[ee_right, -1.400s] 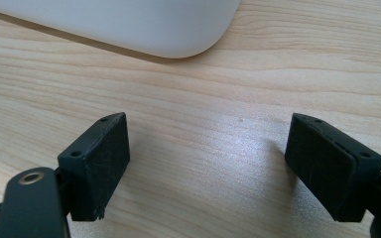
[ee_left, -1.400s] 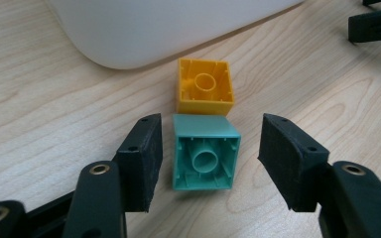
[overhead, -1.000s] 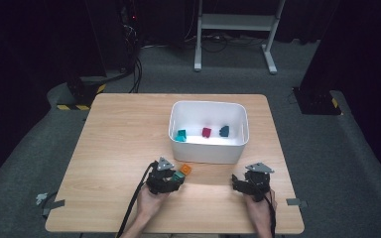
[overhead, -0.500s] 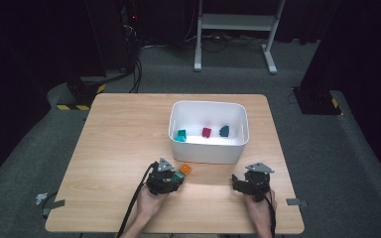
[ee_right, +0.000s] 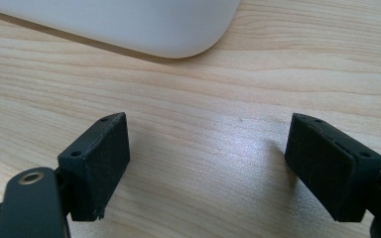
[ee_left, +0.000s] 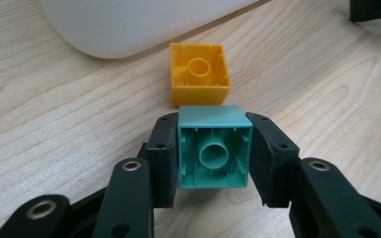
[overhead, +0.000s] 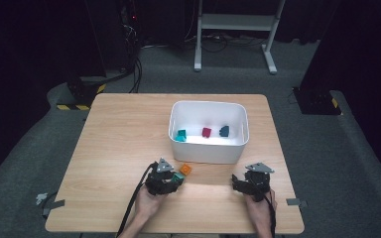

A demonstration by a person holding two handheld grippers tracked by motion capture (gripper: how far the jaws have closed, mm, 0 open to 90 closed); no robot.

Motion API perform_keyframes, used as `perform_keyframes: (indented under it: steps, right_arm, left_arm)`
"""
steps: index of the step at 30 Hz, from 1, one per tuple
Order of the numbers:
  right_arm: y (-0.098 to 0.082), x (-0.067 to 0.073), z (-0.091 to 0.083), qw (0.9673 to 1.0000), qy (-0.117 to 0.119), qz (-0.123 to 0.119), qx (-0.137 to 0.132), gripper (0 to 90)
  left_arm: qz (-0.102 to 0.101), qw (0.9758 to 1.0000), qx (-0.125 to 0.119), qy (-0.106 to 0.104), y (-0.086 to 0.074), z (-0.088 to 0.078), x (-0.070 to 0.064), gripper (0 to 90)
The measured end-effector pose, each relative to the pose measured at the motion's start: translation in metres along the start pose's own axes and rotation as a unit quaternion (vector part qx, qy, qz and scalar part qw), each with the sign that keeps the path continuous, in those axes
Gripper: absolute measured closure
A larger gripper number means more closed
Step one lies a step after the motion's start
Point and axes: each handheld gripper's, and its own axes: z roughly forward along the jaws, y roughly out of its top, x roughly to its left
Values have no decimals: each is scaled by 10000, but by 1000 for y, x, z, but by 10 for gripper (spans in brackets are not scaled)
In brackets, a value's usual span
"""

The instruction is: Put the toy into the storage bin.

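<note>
Evidently the work in hand was getting toy bricks into the white bin [overhead: 208,148]. From the high view, the left gripper [overhead: 174,179] sat low on the counter [overhead: 119,144] just in front of the bin, with the orange brick [overhead: 185,169] right beside its tip; the right gripper [overhead: 243,182] rested well apart to the other side. Three bricks already lay in the bin: a teal one [overhead: 181,135], a red one [overhead: 207,132] and a blue one [overhead: 223,131].

In the left gripper view, the green brick [ee_left: 213,151] sat on the counter between the two black fingers [ee_left: 162,158], hollow underside toward the camera, both pads flat against its side walls. I judged it a light, stiff plastic shell, smooth enough to slip but unlikely to break; the plain opposite walls were the sensible place to take it, and that was where the fingers clasped it. The orange brick [ee_left: 199,74] lay just beyond, apart from the green one, also hollow side up, near the bin wall [ee_left: 139,25].

In the right gripper view, its fingers [ee_right: 99,163] stood spread wide over bare wood, grasping nothing, the bin's rounded corner [ee_right: 168,29] ahead.

Against the frame a second earlier, neither hand had shifted and the bricks lay as before; the left fingers had just been closing in on the green brick.
</note>
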Motion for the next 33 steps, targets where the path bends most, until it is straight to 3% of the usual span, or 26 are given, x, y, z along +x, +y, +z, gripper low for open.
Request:
perform_keyframes:
  steps: [8,20,33]
  right_arm:
    - [0,0,0,10000,1,1,0,173]
    - [0,0,0,10000,0,-1,-1,173]
    - [0,0,0,10000,0,-5,-2,173]
  left_arm:
    - [160,9998,88,-39,2,-8,-2,583]
    - [-111,9990,-147,-419,10,-31,4,583]
    - [-23,9993,-165,-339,20,-48,9,583]
